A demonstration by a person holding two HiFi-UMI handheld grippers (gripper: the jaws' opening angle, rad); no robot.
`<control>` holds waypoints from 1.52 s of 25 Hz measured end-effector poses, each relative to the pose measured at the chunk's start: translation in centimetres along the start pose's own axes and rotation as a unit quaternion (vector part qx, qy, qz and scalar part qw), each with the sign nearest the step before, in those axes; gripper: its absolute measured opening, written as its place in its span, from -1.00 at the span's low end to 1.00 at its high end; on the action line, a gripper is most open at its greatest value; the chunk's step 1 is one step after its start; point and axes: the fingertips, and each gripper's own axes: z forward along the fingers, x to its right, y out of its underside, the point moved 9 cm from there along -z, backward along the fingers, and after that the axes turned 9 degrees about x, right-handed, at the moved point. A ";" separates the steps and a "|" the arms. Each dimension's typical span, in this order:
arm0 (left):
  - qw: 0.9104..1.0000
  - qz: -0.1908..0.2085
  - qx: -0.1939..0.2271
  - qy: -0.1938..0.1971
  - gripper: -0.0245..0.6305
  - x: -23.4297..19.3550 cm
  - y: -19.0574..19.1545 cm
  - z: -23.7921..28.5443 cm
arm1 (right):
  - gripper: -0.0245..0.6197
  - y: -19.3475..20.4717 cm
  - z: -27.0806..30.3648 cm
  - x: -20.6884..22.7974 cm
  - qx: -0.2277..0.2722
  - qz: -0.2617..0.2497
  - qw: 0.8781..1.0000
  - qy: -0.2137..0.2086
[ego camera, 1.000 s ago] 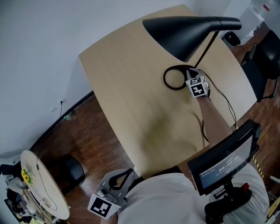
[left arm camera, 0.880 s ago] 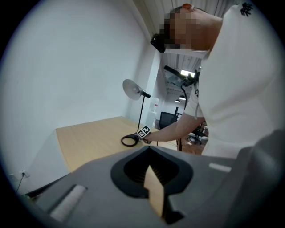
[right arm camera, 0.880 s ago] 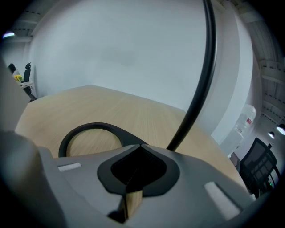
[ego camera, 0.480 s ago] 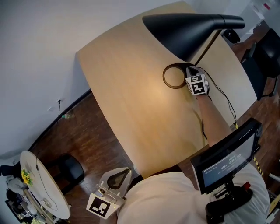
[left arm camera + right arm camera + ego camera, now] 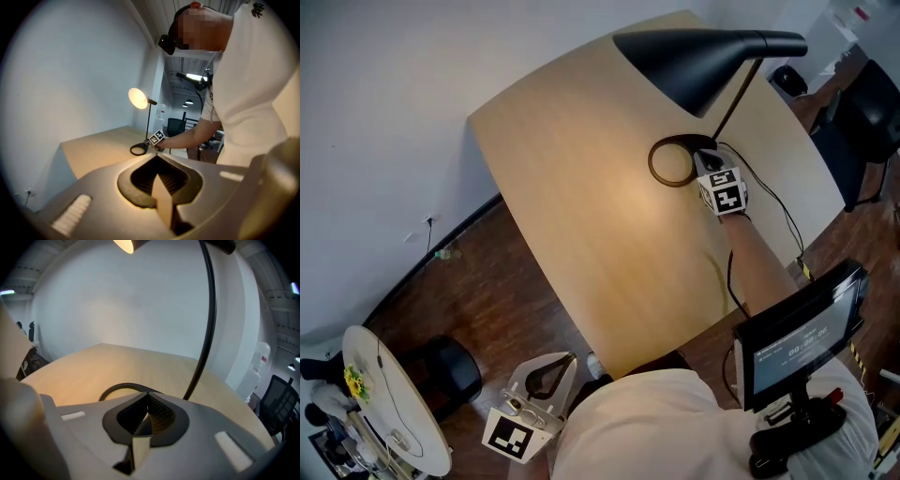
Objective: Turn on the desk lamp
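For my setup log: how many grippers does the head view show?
2. The right gripper is at the lamp's ring base; the left gripper is off the desk.

My head cam looks steeply down on the whole desk (image 5: 581, 216), with the desk lamp (image 5: 703, 52) at its far edge. The left gripper (image 5: 546, 373) cam sits low, off the desk's near corner, facing across it at the lamp, well away. The right gripper (image 5: 710, 167) cam is right up against the lamp's ring base (image 5: 117, 388), facing the wall (image 5: 140, 310). All three catch that ring.
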 end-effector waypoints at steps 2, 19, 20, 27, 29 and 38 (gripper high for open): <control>1.000 0.006 0.007 0.006 -0.88 -0.4 0.3 -1.0 | -0.91 -0.9 -2.0 -2.1 0.009 0.007 1.000 -0.013; 0.986 0.052 0.101 0.125 -0.88 -1.5 4.0 -16.7 | -0.91 -5.9 -33.1 -32.6 0.067 0.081 0.988 -0.117; 0.985 0.053 0.094 0.136 -0.88 -1.7 4.7 -17.7 | -0.91 -5.9 -34.8 -34.2 0.069 0.088 0.987 -0.117; 0.974 0.065 0.082 0.198 -0.88 0.4 7.2 -21.6 | -0.91 -5.8 -46.0 -41.5 0.084 0.096 0.988 -0.089; 0.971 0.064 0.091 0.212 -0.88 1.8 7.4 -22.3 | -0.91 -5.8 -48.3 -42.4 0.097 0.097 0.988 -0.074; 0.952 0.082 0.079 0.284 -0.88 9.5 9.7 -24.5 | -0.90 -2.7 -57.9 -46.6 0.119 0.109 0.986 -0.048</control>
